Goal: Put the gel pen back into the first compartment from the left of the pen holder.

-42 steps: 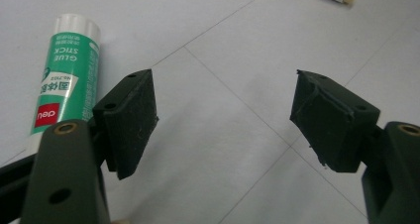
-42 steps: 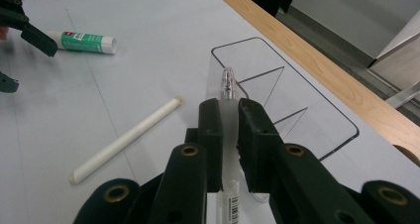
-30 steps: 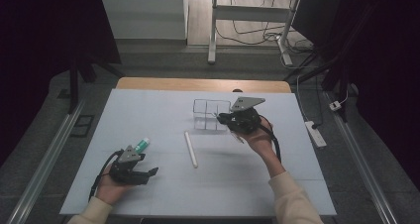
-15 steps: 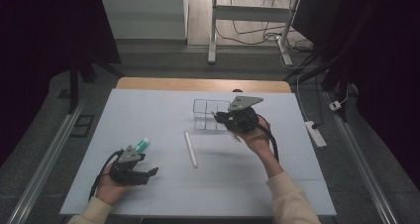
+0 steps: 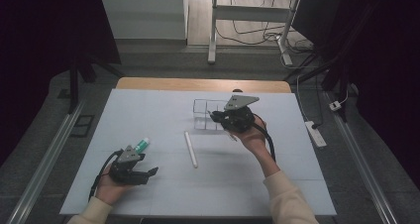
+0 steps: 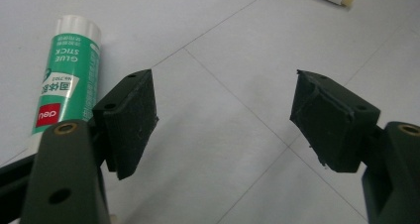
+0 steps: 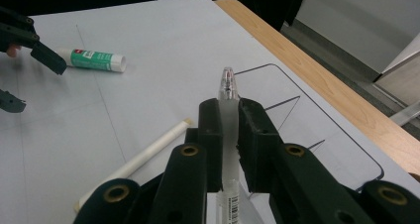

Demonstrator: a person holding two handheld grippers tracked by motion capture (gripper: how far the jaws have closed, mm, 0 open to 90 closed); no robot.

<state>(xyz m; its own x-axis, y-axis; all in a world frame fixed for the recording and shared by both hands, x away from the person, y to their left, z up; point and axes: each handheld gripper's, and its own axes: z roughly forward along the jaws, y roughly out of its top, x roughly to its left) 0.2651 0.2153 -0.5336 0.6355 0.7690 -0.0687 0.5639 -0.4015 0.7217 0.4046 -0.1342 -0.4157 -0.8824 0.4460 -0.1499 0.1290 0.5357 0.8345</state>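
Right claw (image 7: 227, 130): clamped on clear pen (image 7: 228, 92), above clear organizer (image 5: 208, 114), undeposited. Left claw (image 6: 223, 115): wide, empty; glue stick (image 6: 64, 70) pending.

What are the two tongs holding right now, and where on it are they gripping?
The right tongs clamp a clear pen around its barrel, just below the tip. The left tongs are open and hold nothing.
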